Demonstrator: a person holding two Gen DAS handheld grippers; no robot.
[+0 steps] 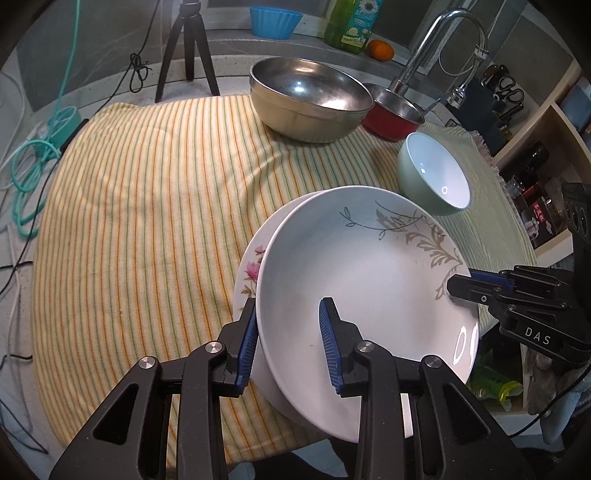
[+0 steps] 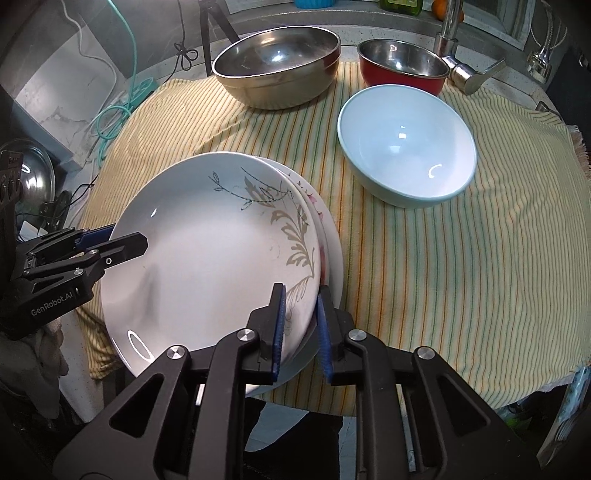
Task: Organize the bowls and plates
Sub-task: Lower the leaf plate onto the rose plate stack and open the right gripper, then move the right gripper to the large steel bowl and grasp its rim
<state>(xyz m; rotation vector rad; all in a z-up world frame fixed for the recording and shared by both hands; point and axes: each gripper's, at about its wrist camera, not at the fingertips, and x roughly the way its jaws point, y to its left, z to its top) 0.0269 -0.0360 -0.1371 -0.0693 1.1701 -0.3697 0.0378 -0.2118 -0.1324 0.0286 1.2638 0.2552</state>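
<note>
- I count two plates and three bowls on the striped cloth (image 1: 140, 206) that covers the worktop.
- The plates are stacked at the near edge: a white leaf-pattern plate (image 1: 354, 280) lies tilted on a pink-flower plate (image 1: 251, 273), both overhanging the edge.
- Bowls: a large steel bowl (image 1: 310, 96) at the far edge, a red bowl (image 1: 391, 114) touching its right side, and a pale green bowl (image 1: 432, 173) just beyond the plates.
- Around them: a tripod (image 1: 188, 48), teal cable (image 1: 33, 173), tap (image 1: 443, 40), green bottle (image 1: 351, 22), orange (image 1: 380, 50) and blue tub (image 1: 275, 20).
- My left hand-held gripper (image 1: 290, 343) straddles the top plate's left rim, its outer pad against the rim, the inner one apart.
- My right hand-held gripper (image 2: 301, 328) straddles the top plate's right rim, jaws slightly spread, pads not pressing.
</note>
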